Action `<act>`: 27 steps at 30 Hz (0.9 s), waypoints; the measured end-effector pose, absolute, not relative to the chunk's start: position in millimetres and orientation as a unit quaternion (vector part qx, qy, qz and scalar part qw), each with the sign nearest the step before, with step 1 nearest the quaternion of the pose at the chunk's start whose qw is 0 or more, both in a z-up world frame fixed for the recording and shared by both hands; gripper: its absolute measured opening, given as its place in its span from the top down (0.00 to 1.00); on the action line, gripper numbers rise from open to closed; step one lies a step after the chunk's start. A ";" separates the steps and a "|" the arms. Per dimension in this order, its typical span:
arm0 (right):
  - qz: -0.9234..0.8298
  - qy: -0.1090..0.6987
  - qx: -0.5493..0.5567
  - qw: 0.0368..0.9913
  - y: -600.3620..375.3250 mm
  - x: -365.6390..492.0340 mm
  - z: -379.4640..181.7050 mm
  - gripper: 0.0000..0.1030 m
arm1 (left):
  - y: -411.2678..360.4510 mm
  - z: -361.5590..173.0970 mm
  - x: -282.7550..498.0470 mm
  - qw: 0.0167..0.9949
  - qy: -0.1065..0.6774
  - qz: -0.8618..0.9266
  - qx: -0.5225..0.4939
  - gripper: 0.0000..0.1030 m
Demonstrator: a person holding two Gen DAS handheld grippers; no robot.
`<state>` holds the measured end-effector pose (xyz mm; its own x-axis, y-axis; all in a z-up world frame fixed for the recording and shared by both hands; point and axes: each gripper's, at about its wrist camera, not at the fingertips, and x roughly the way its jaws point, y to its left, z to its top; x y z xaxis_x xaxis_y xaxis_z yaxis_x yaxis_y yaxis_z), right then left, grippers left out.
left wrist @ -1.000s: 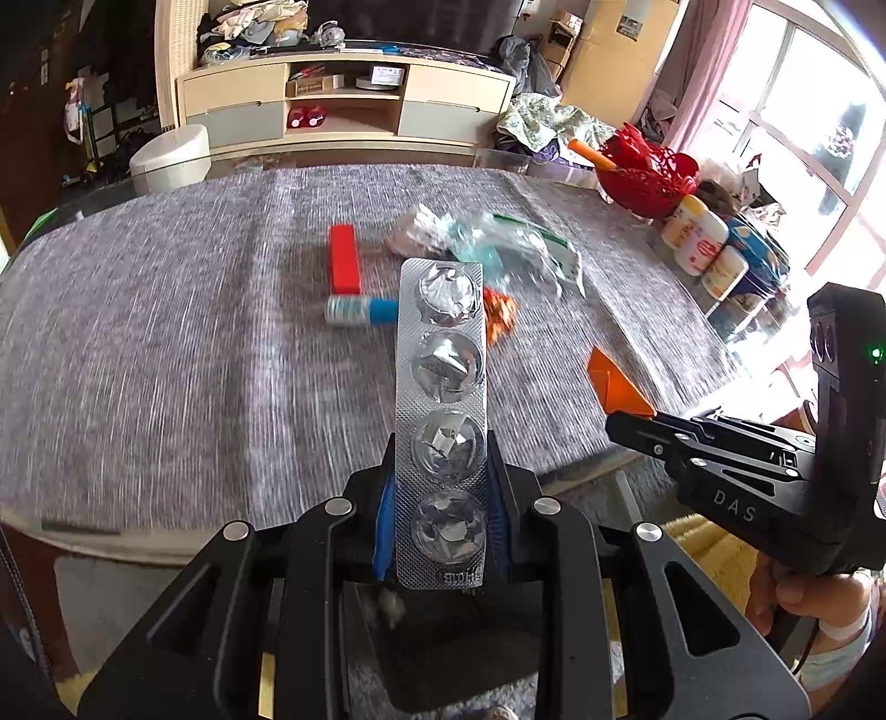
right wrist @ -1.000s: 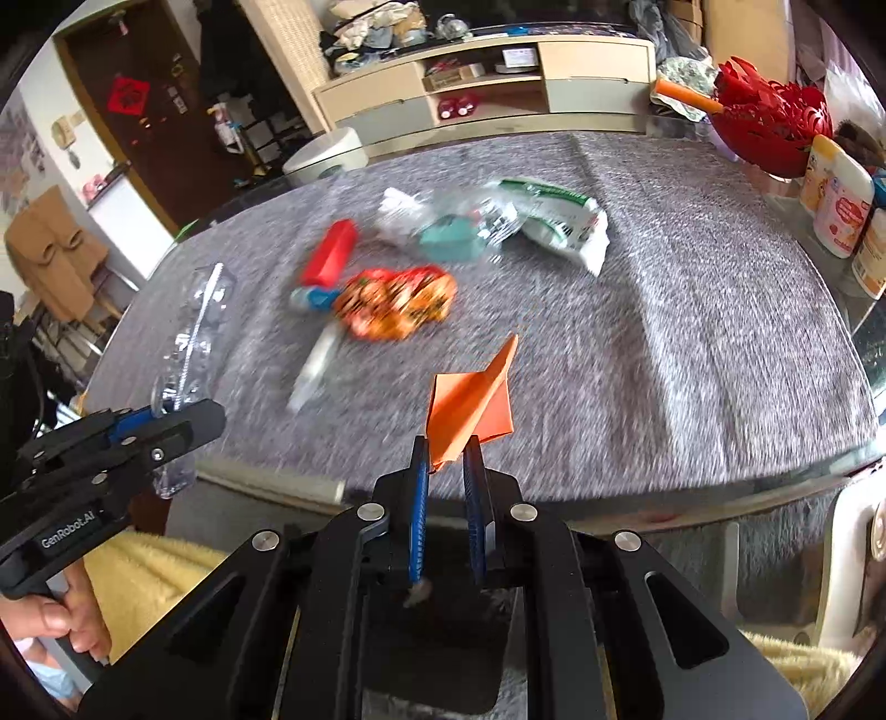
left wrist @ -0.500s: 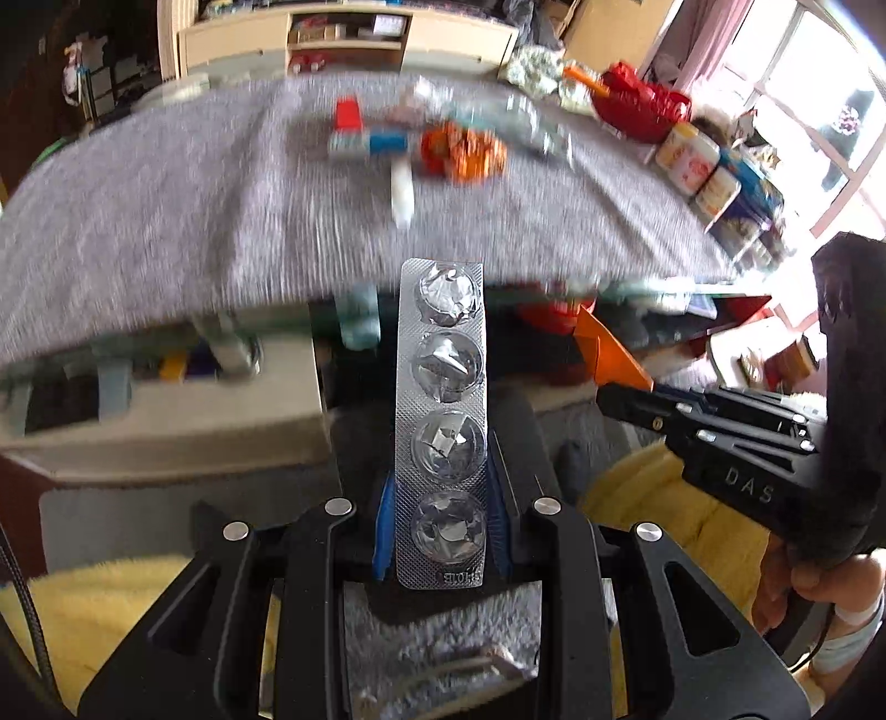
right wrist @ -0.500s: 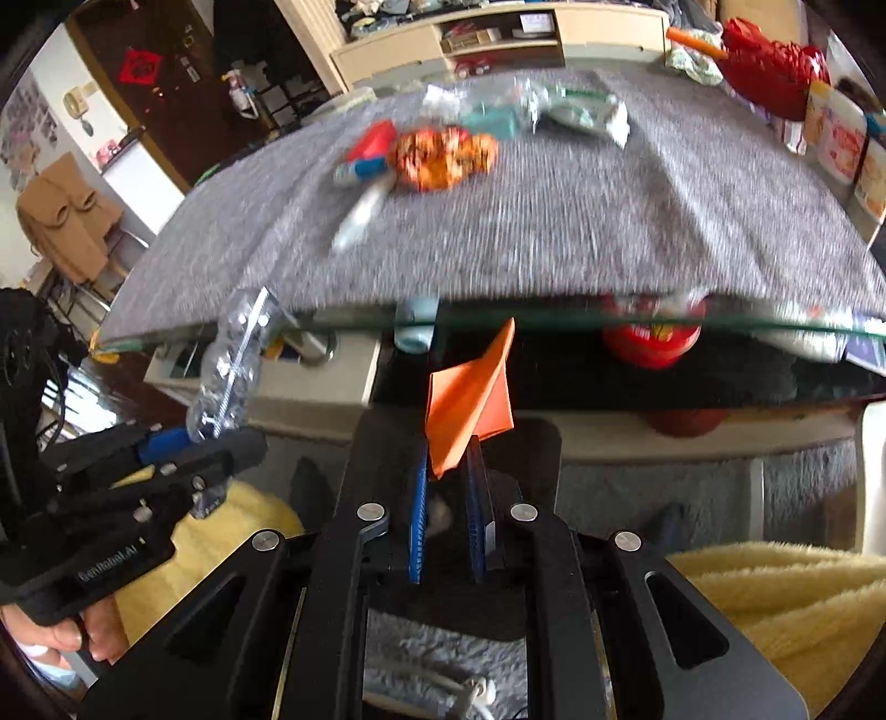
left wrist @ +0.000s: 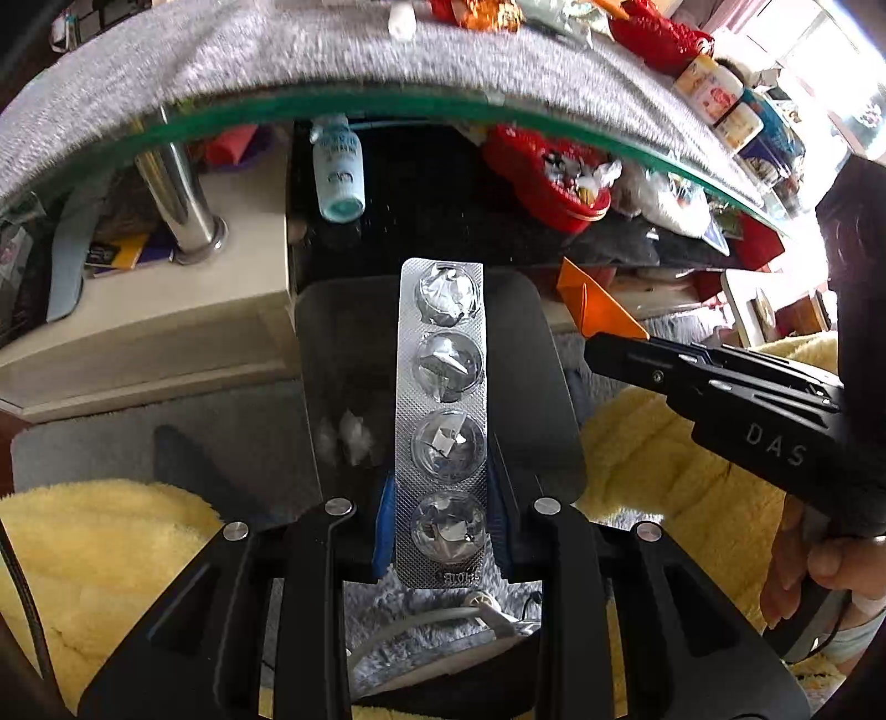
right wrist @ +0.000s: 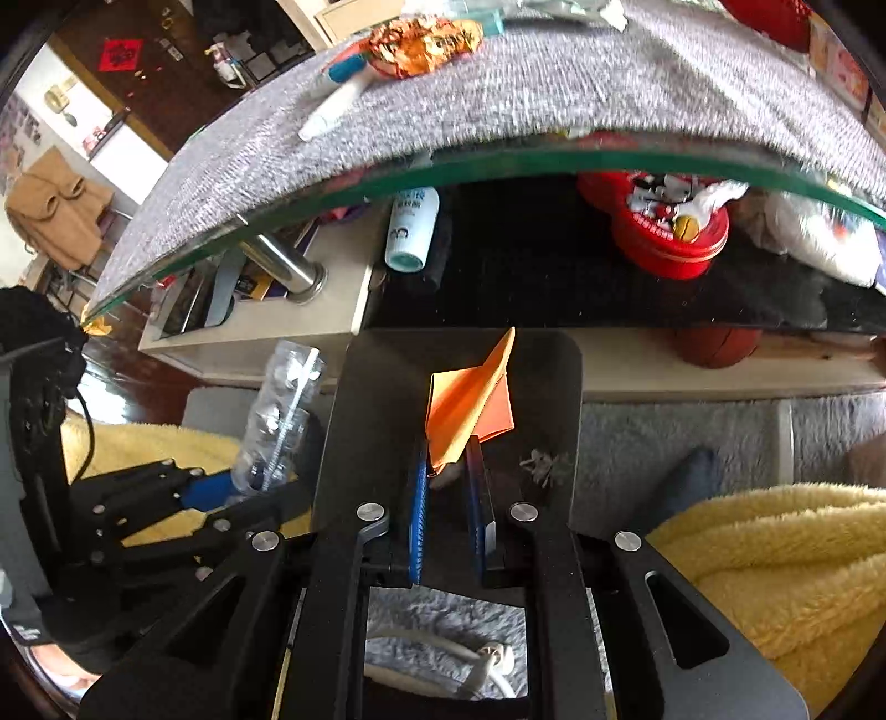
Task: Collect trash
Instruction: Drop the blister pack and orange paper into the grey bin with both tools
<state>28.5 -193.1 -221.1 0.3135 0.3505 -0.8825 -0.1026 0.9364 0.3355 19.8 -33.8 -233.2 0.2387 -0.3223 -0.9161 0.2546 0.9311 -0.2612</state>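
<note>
My left gripper (left wrist: 441,501) is shut on an empty silver blister pack (left wrist: 441,410), held upright above a dark grey bin (left wrist: 343,354) on the floor. My right gripper (right wrist: 447,471) is shut on a folded orange paper (right wrist: 470,401), held over the same bin (right wrist: 376,399). The right gripper with the orange paper (left wrist: 595,310) shows at the right of the left wrist view. The left gripper with the blister pack (right wrist: 279,410) shows at the left of the right wrist view. More trash lies on the table: an orange wrapper (right wrist: 423,36) and a white tube (right wrist: 335,108).
The glass table edge (left wrist: 387,108) with its grey cloth (right wrist: 526,94) hangs above the bin. On the shelf under it are a white bottle (left wrist: 336,169), a red tin (right wrist: 664,224) and a chrome leg (left wrist: 180,199). Yellow fleece (right wrist: 775,565) flanks the bin. A white cable (right wrist: 443,653) lies below.
Both grippers have dropped from above the table to below its edge and now hold their trash over the bin. Both grips are unchanged.
</note>
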 end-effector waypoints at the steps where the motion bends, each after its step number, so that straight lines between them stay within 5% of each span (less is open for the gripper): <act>1: 0.142 0.570 0.108 0.802 -192.8 28.2 -221.8 0.86 | -33.9 -235.0 19.8 0.785 0.591 -0.184 -0.029 0.75; 5: 0.139 0.575 0.108 0.799 -191.5 30.0 -225.9 0.84 | -36.2 -239.0 22.0 0.780 0.597 -0.184 -0.031 0.75; 10: 0.125 0.579 0.113 0.797 -196.8 33.3 -229.8 0.81 | -33.9 -239.7 24.4 0.780 0.599 -0.177 -0.030 0.61; 12: 0.119 0.577 0.116 0.799 -200.5 33.6 -229.6 0.53 | -33.1 -239.4 25.3 0.780 0.600 -0.175 -0.029 0.61; 16: 0.111 0.572 0.121 0.804 -206.8 36.2 -226.3 0.44 | -31.8 -235.5 26.3 0.783 0.597 -0.170 -0.024 0.60; 21: 0.089 0.561 0.122 0.814 -216.3 41.3 -217.6 0.13 | -26.0 -220.8 30.7 0.797 0.582 -0.158 -0.016 0.41; 27: 0.076 0.553 0.124 0.820 -224.5 49.9 -203.6 0.07 | -16.3 -199.6 38.5 0.813 0.563 -0.147 -0.018 0.24</act>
<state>49.9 -224.5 -203.6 0.3769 0.2619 -0.8885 0.0129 0.9576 0.2878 38.5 -16.3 -199.6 0.3216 -0.2591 -0.9107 0.2194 0.9560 -0.1945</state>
